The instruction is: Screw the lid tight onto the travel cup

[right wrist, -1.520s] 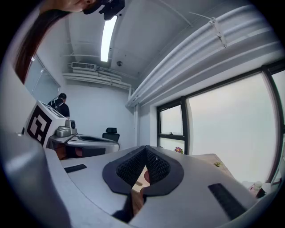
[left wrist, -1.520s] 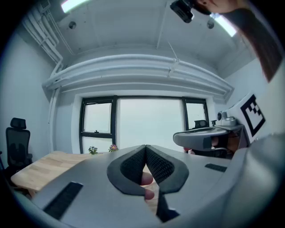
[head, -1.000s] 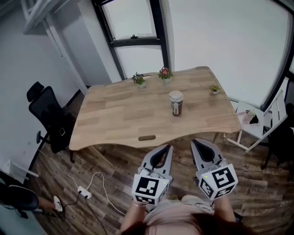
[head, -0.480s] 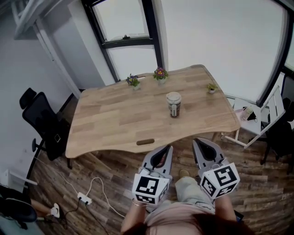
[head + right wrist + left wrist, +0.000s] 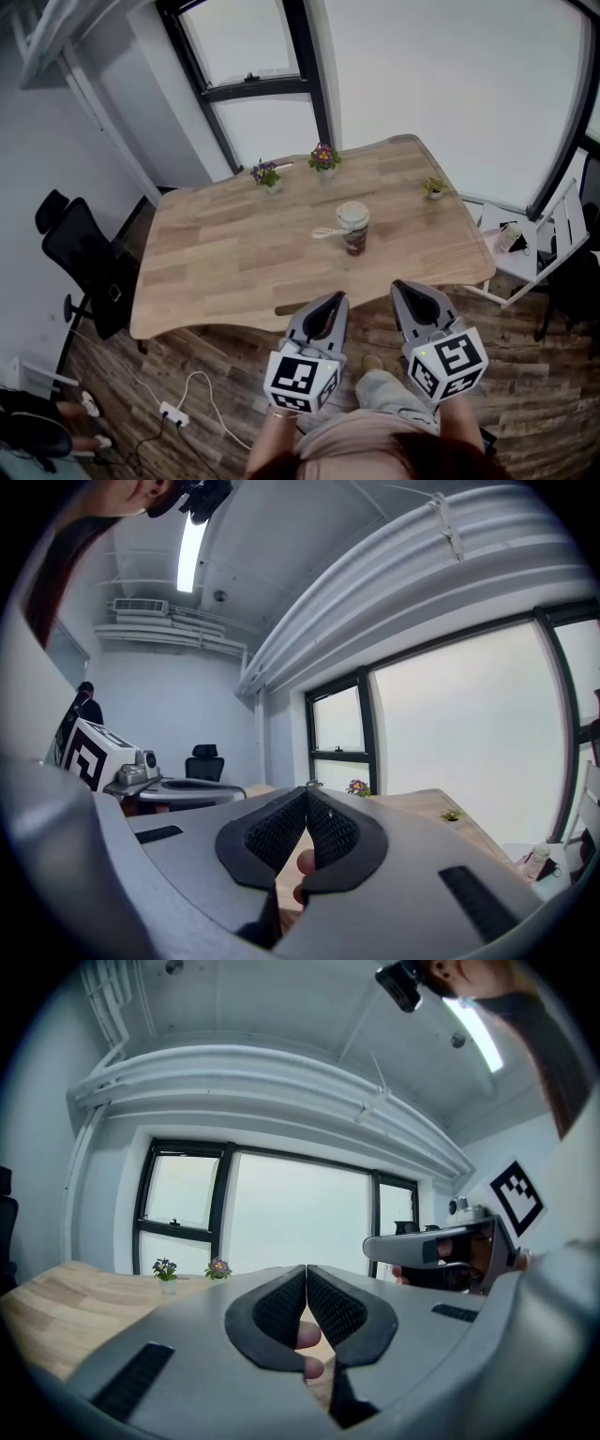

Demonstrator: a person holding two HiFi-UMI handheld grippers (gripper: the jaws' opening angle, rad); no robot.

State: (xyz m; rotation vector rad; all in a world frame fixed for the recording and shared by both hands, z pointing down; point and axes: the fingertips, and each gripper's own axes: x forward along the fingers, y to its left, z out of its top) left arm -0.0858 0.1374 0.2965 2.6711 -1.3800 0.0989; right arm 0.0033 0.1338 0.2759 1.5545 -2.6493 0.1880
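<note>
Pale wooden table [image 5: 234, 253] with a wavy edge carries the dark cylindrical travel cup [image 5: 355, 238] near its middle, a cream round lid [image 5: 352, 215] sitting on top (what the cup holds is hidden, and a pale streak [image 5: 328, 232] at its left is too blurred to name). Both grippers hang low by the person's lap, short of the near edge, pointing tableward: left gripper [image 5: 330, 305] and right gripper [image 5: 405, 292] each have jaws pressed together, empty. Three small potted plants [image 5: 324, 157] line the far side; a black office chair [image 5: 80, 258] stands at left.

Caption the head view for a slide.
Left gripper and right gripper, shut and empty, short of the table bearing the travel cup.
</note>
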